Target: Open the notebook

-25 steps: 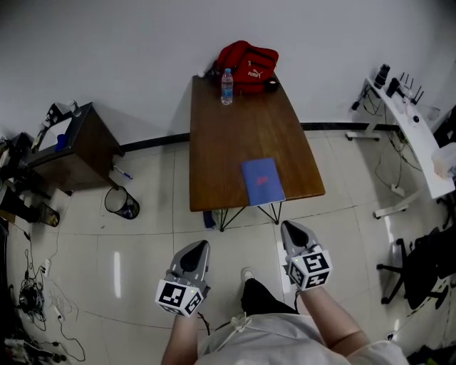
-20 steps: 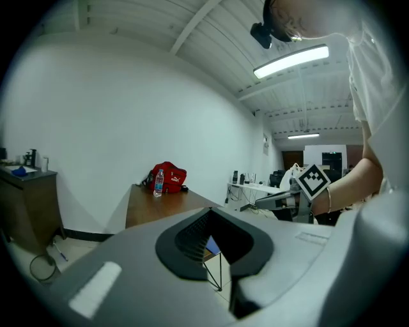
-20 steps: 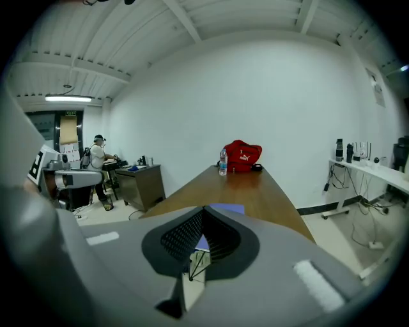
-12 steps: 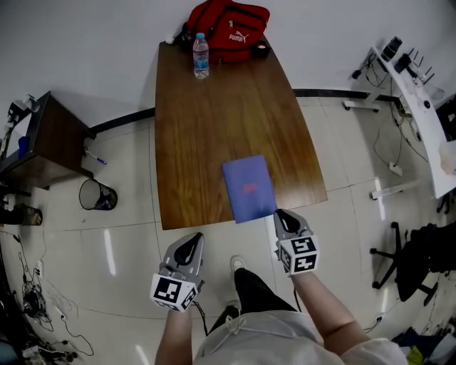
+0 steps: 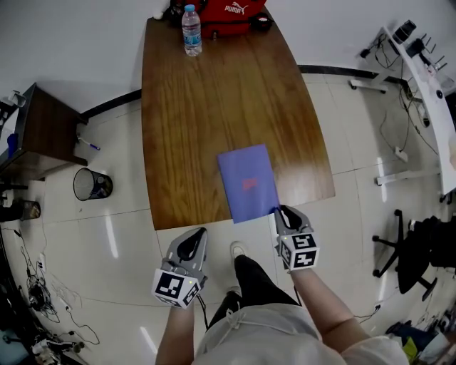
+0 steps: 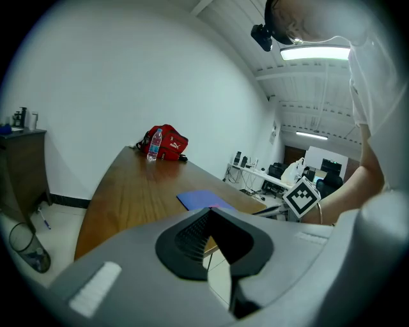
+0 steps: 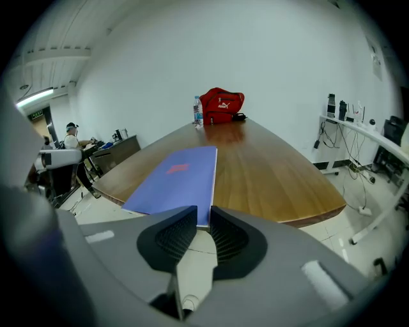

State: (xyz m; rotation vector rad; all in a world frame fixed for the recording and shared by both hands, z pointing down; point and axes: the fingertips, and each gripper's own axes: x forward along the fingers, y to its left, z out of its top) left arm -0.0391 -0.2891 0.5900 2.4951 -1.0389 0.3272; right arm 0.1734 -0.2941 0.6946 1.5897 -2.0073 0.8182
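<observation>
Long wooden table (image 5: 206, 128) had a blue notebook (image 5: 247, 182) lying flat at the near edge, poking slightly past it. Way down the far end stood a water bottle (image 5: 191, 30) beside a red bag (image 5: 231, 8).

Glossy varnished wood on the table (image 5: 214, 107), light bouncing off its grain. The notebook (image 5: 247, 182) shows a smooth, matt blue cover. Shiny tiled floor (image 5: 107, 242), red cloth bag (image 5: 231, 7), clear plastic bottle (image 5: 190, 30).
</observation>
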